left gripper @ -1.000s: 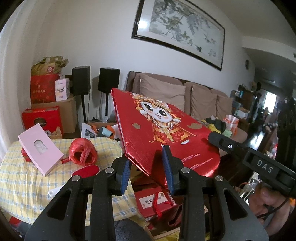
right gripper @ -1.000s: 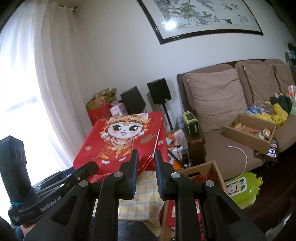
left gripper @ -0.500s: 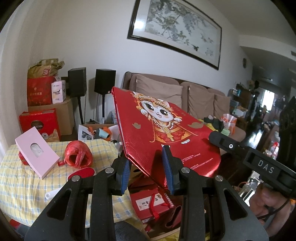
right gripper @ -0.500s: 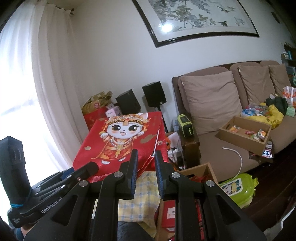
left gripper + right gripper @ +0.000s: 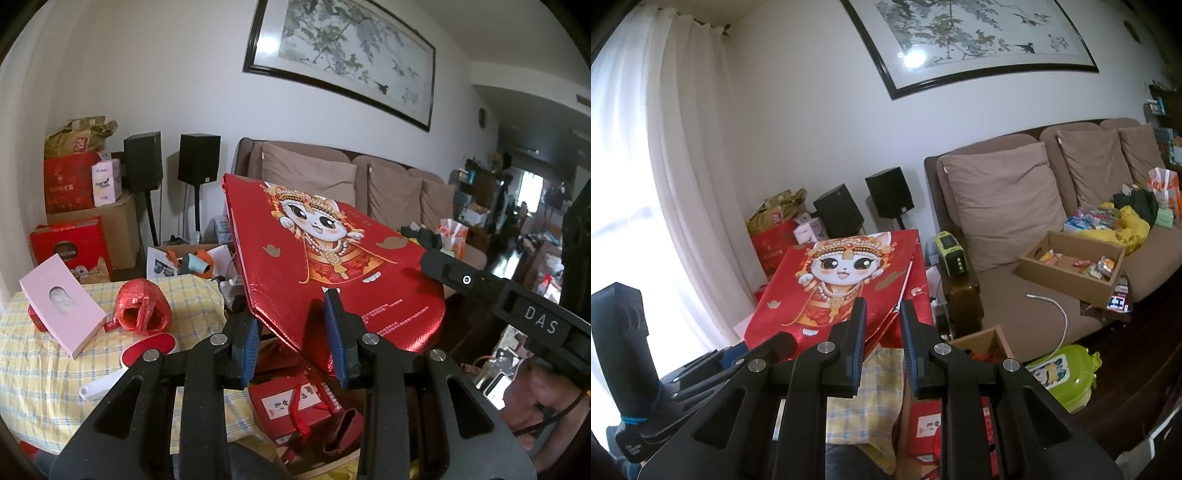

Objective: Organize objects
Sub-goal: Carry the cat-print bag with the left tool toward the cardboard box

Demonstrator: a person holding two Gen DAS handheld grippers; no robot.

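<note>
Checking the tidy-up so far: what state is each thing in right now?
red cat gift bag: flattened, held off the table
left gripper: jaws on the bag's edge
right gripper: jaws on the bag's edge
pink box: propped tilted
cardboard tray: open, holding snacks

Left gripper (image 5: 293, 338) jaws straddle lower corner of red cat bag (image 5: 332, 269), held tilted in air. Right gripper (image 5: 509, 306) at bag's right edge. Pink box (image 5: 61, 304), red twine roll (image 5: 142, 310) on checkered table (image 5: 33, 365).
</note>
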